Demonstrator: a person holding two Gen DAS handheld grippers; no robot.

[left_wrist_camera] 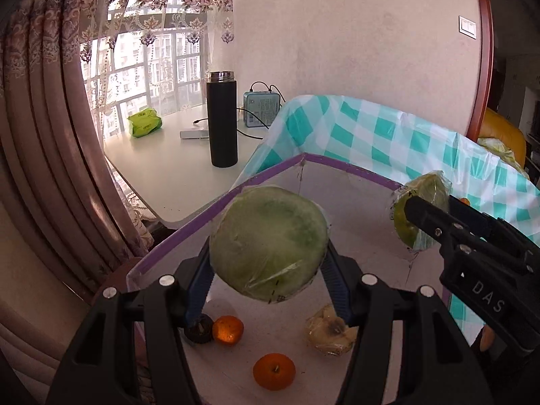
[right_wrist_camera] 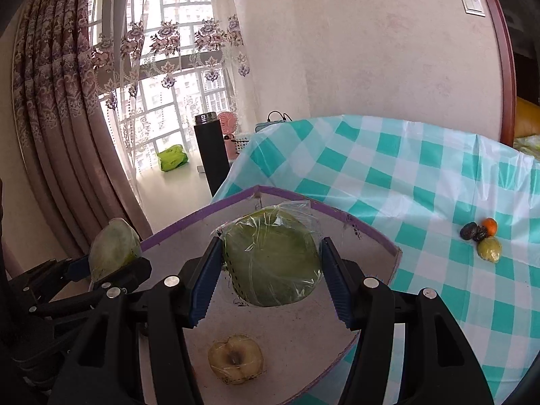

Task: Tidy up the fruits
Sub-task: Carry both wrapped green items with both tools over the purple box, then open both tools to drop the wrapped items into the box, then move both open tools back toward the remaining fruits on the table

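My left gripper (left_wrist_camera: 268,260) is shut on a plastic-wrapped green melon half (left_wrist_camera: 268,248), held above a shallow cardboard box (left_wrist_camera: 202,216) with purple tape on its rim. My right gripper (right_wrist_camera: 271,263) is shut on a second wrapped green melon half (right_wrist_camera: 270,256), held over the same box (right_wrist_camera: 371,236). In the box lie two oranges (left_wrist_camera: 274,371), a dark small fruit (left_wrist_camera: 199,329) and a wrapped apple half (right_wrist_camera: 235,359). The right gripper also shows in the left wrist view (left_wrist_camera: 422,214), and the left gripper shows in the right wrist view (right_wrist_camera: 114,263).
A teal checked tablecloth (right_wrist_camera: 405,175) covers the table; on it at the right lie a dark fruit, an orange and a yellow-green fruit (right_wrist_camera: 489,249). On a white desk (left_wrist_camera: 162,162) behind stand a black flask (left_wrist_camera: 222,118), a teal box and a green packet. Curtains hang left.
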